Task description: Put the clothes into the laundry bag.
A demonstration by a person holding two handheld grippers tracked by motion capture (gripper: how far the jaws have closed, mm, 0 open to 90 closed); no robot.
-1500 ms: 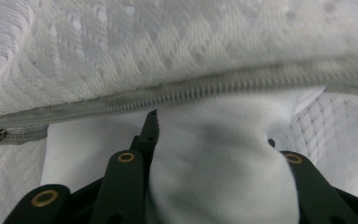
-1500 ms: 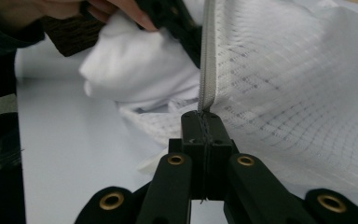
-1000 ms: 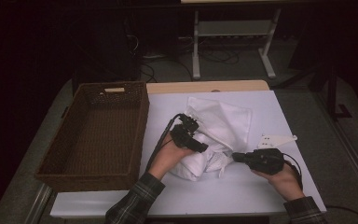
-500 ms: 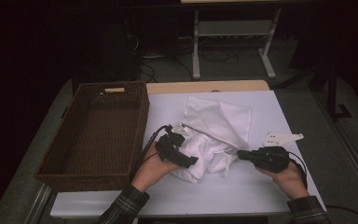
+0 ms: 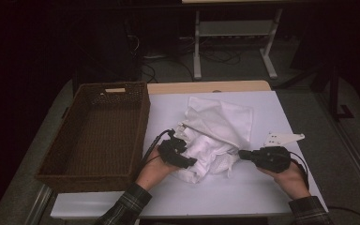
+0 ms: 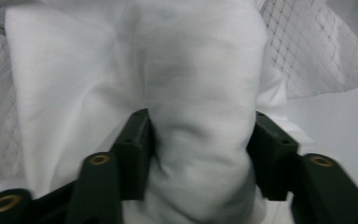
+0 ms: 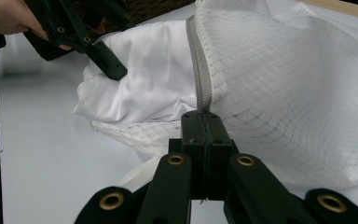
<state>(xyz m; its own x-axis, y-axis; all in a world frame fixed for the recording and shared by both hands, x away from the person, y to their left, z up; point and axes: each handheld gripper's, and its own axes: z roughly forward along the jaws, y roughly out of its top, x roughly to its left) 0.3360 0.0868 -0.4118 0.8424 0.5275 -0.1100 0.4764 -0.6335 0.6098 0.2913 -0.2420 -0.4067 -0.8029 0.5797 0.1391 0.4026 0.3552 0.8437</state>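
**White garment partway out of a mesh bag, both grippers on the bundle**

Nearest the person, the left gripper (image 5: 183, 159) has its jaws set fairly wide around a thick fold of the white garment (image 6: 200, 107); in the left gripper view the cloth bulges between the two pads, which press on its sides. Whether that counts as a firm grip is hard to say, but the fold is clearly between the jaws. The right gripper (image 5: 242, 154) is closed tight: the right gripper view shows its jaws pinched together on the grey zipper edge (image 7: 199, 88) of the mesh laundry bag (image 7: 279, 84).

The bundle lies near the middle of the white table (image 5: 281, 197), between the two hands. The garment spills from the bag's open mouth toward the left gripper, while the rest of the bag lies flat just beyond, toward the far edge.

My reading is that the garment is being moved through the bag's opening, most likely pulled out, and is about half free. Left to do: clear the cloth from the mouth. The brown wicker basket (image 5: 61, 161), just left of the bundle, holds nothing visible.
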